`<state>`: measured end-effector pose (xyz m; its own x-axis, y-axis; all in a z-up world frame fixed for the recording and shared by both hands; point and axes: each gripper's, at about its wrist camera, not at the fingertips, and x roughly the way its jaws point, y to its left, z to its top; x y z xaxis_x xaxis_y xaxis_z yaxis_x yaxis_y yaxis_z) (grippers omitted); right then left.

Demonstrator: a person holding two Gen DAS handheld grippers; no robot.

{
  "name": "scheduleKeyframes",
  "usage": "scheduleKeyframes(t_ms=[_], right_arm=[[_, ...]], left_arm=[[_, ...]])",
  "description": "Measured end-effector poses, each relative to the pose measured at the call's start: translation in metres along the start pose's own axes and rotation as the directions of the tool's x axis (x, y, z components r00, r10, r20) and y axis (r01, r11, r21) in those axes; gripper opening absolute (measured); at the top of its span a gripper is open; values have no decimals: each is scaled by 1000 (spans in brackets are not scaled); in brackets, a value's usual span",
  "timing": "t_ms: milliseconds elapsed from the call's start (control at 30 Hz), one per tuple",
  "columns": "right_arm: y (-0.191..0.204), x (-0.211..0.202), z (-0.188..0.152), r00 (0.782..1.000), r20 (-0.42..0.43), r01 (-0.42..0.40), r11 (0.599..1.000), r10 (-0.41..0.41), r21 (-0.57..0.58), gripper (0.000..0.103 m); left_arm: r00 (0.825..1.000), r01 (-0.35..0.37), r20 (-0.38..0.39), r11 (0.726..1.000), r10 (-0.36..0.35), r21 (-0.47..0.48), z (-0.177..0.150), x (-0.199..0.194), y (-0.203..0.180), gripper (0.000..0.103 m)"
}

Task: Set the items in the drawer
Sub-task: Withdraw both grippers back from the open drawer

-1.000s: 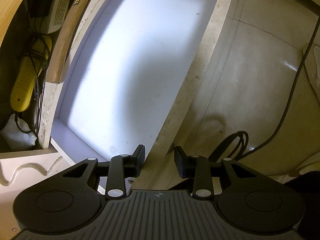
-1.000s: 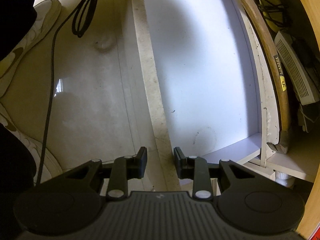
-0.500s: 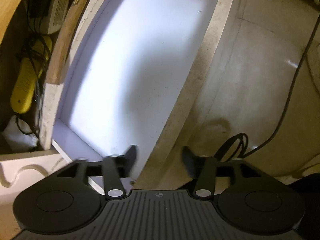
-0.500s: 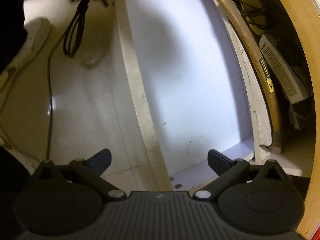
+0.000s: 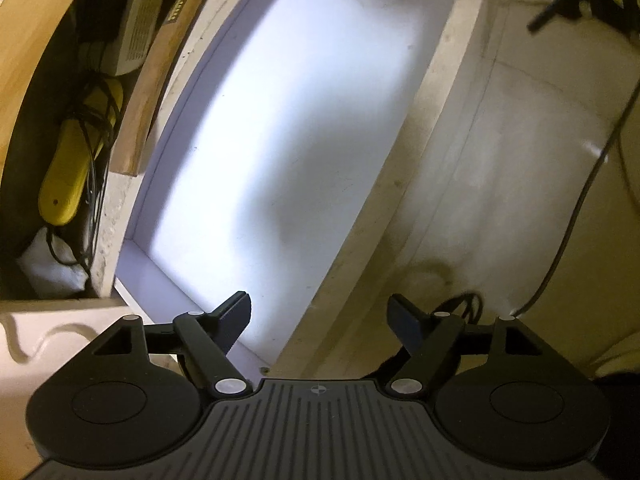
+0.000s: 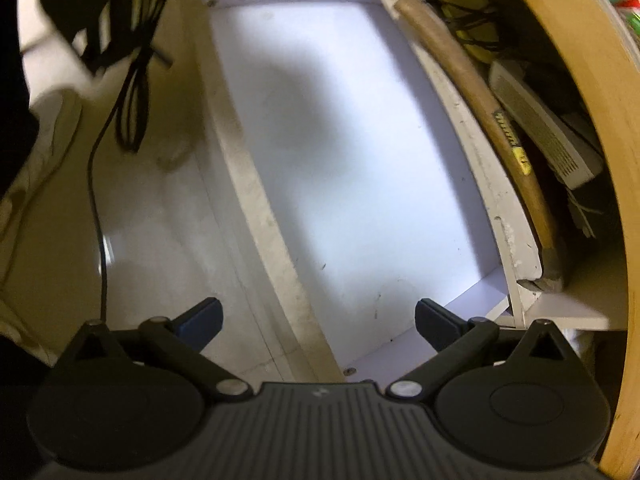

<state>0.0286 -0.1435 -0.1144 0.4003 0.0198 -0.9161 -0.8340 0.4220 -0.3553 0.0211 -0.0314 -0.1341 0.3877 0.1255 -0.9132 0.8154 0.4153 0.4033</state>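
A pulled-out white drawer point(image 5: 424, 120) with a bare white floor fills the left wrist view; it also shows in the right wrist view point(image 6: 256, 208). My left gripper point(image 5: 320, 314) is open and empty above the drawer's front rim. My right gripper point(image 6: 318, 318) is wide open and empty, also above the front rim at the other end. Nothing lies in the drawer.
Behind the drawer, inside the cabinet, lie a wooden handle point(image 5: 160, 80) point(image 6: 480, 104), a yellow object with cables point(image 5: 72, 168), and a white slotted box point(image 6: 544, 136). A black cable point(image 6: 132, 92) lies on the pale floor point(image 5: 520, 200) in front.
Both grippers have opened from nearly shut to wide apart and drawn back a little, so more of the drawer shows.
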Motion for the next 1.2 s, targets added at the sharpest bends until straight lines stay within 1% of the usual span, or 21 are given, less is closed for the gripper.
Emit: scheduleKeyframes(t_ms=[100,167,200,267,300,367,467,567,633,700,767,867,933,1067,1133,1200], right_arm=[[-4,-8,2,1000,19,-11,998,10,68,103],[-7,-11,4,1000,24,-11,993,8,115,103],[-9,-13,4,1000,28,-12,990,8,143,103],[-14,-18,6,999,40,-17,978,9,206,103],[-16,-20,7,999,47,-20,971,10,237,103],[-20,-24,9,998,62,-29,954,10,298,103],[-26,-30,10,996,85,-38,919,5,392,103],[-32,-32,11,994,109,-53,878,1,476,103],[-35,-35,10,993,119,-52,844,-14,534,103],[-37,-38,9,992,117,-33,802,-46,596,103],[-41,-40,5,990,104,-3,739,-90,674,103],[-49,-43,-3,988,89,14,642,-128,767,103],[-52,-46,-7,983,78,37,597,-165,801,103],[-56,-56,-15,969,70,65,516,-238,854,103],[-56,-61,-19,957,64,81,472,-283,878,103],[-56,-65,-23,943,57,95,430,-327,898,103]], left_arm=[[1000,23,18,997,-22,-68,2,-8,4,75],[999,39,35,990,-35,-133,4,-13,9,75],[998,48,44,984,-41,-171,4,-16,13,75],[997,67,63,961,-52,-270,4,-21,21,75],[996,76,71,945,-56,-319,4,-22,26,75],[994,93,88,903,-61,-420,2,-26,36,75],[992,114,116,823,-59,-556,-4,-32,50,75],[991,114,132,752,-36,-649,-9,-36,61,75],[990,109,141,713,-15,-693,-11,-40,65,75],[989,98,147,677,15,-729,-14,-44,68,75],[988,84,148,643,46,-761,-16,-47,72,75],[986,68,143,575,86,-815,-21,-50,77,75],[984,63,140,531,106,-845,-25,-52,79,75],[981,56,136,469,138,-881,-30,-55,83,75],[979,53,133,441,154,-896,-32,-57,85,75],[979,58,134,421,154,-905,-33,-56,88,75]])
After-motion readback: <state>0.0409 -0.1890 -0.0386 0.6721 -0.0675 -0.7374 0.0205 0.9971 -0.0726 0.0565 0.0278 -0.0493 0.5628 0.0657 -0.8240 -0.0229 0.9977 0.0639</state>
